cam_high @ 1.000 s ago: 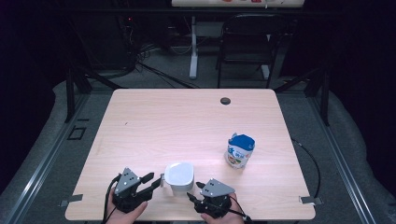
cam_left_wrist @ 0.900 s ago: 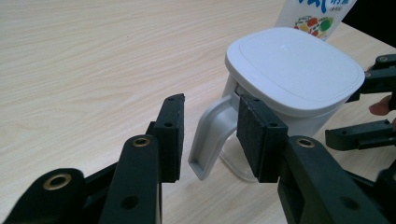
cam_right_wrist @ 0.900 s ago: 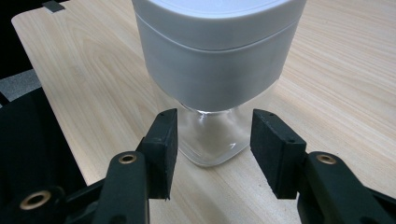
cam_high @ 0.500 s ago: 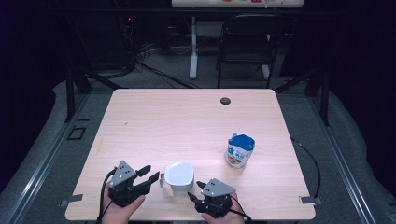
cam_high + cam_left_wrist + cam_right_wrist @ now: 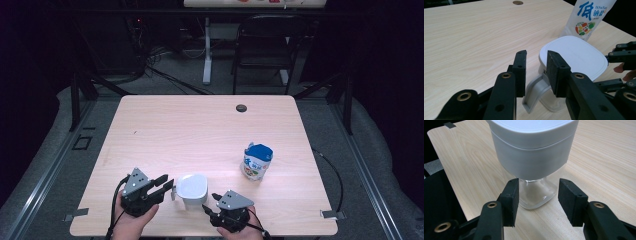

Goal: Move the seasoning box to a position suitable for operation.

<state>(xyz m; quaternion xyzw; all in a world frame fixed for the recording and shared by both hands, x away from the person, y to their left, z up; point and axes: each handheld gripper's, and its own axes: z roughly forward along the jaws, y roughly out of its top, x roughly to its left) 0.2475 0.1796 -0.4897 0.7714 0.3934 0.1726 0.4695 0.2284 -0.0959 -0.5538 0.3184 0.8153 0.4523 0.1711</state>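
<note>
While the jaws are the starting point, each line below moves a step farther out across the table.

Left gripper (image 5: 535, 72): its two black jaws stand partly spread and have just been closing; the grey handle (image 5: 535, 93) of the jug rises between them. Whether the pads press on the handle cannot be told from the left gripper view.

Right gripper (image 5: 537, 200): its jaws stand partly spread on either side of the clear base (image 5: 536, 193) of the jug. A gap shows between each pad and the glass, so nothing is pinched.

Jug (image 5: 192, 190): a clear jug with a white, rounded-square lid (image 5: 576, 56), upright on the table near its front edge, between the two grippers. Its handle points toward the left gripper (image 5: 162, 184); the right gripper (image 5: 212, 202) sits just beside its other front corner.

Hands: the left hand (image 5: 131, 224) and the right hand (image 5: 235, 231) come in from the bottom of the high view, each wrapped around its gripper.

Pouch (image 5: 257, 161): a white pouch with a blue top and printed lettering, upright, farther back and to the right of the jug, apart from it.

Table (image 5: 200, 130): light wood, with a small dark round hole (image 5: 241, 107) near its far edge.

Beyond the table: a dark chair (image 5: 262, 50) and cables on the floor.
</note>
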